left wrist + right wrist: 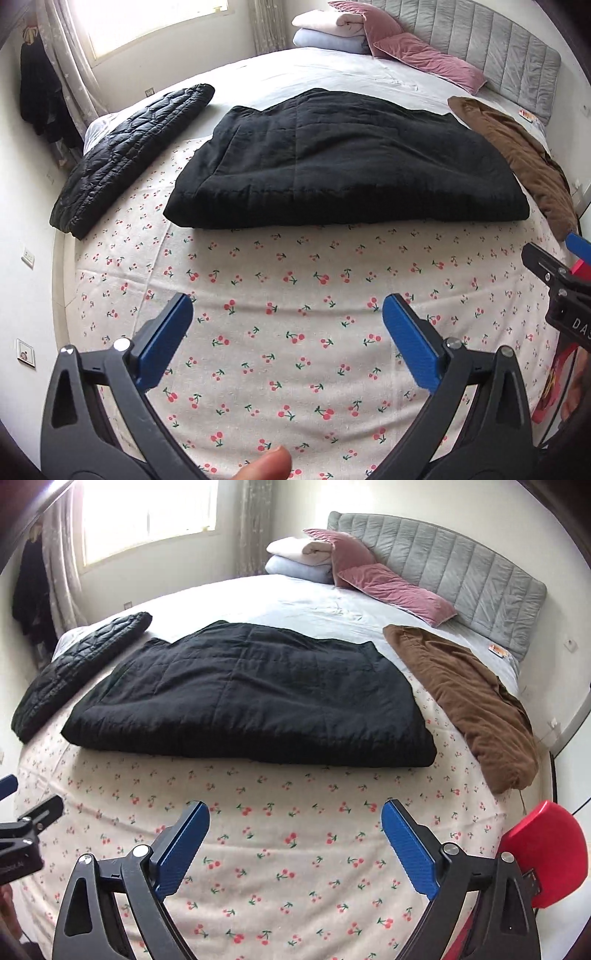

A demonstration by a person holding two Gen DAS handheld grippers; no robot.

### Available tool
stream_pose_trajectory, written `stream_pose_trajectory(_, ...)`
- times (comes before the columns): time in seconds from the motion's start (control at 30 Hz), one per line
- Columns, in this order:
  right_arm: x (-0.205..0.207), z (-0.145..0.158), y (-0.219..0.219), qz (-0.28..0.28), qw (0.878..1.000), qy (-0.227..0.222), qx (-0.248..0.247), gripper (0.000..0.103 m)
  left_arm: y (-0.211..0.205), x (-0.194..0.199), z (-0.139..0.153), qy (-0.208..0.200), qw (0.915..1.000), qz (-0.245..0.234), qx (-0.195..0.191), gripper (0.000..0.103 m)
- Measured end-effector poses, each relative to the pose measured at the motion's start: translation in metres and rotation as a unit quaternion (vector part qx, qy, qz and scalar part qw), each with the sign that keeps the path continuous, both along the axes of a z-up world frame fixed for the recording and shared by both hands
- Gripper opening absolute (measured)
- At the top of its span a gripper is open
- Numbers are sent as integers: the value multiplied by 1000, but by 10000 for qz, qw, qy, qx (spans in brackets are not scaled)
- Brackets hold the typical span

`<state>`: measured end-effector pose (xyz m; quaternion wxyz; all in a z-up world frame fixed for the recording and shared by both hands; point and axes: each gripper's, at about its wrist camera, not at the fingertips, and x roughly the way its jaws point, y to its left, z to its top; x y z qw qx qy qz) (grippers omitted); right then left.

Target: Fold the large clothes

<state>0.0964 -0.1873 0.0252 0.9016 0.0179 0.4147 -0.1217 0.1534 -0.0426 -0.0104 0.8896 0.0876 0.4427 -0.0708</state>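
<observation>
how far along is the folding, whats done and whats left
Done, by the look of it: the big black quilted garment lies in a flat folded rectangle mid-bed, and the shiny black puffer jacket lies compact at the left. In hand: nothing; the left gripper and right gripper both hover open over the cherry-print sheet. Left: the brown garment still looks rumpled at the right edge.

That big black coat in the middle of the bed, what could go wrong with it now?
1. The folded black coat is puffy, so it may spring open.
2. The brown garment hangs at the bed's edge and could slide off.
3. Both tools, left tool and right tool, are open and empty above the cherry-print sheet; they could snag it.
</observation>
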Motion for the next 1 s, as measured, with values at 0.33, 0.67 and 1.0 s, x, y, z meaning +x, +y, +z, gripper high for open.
stream_pose_trajectory(0.33, -3, -21, 23, 296, 9990, -14, -324, 95, -1, -8, -18, 158, 9994, 228, -217, 102)
stream_pose_trajectory(0.67, 2, -31, 21, 252, 9990, 90, -346, 95, -4, -9, -26, 263, 9994, 143, -188, 102)
stream_pose_trajectory(1.0, 4, -33, 16, 202, 9992, 91, -318, 95, -2, -9, -25, 236, 9994, 169, -173, 102)
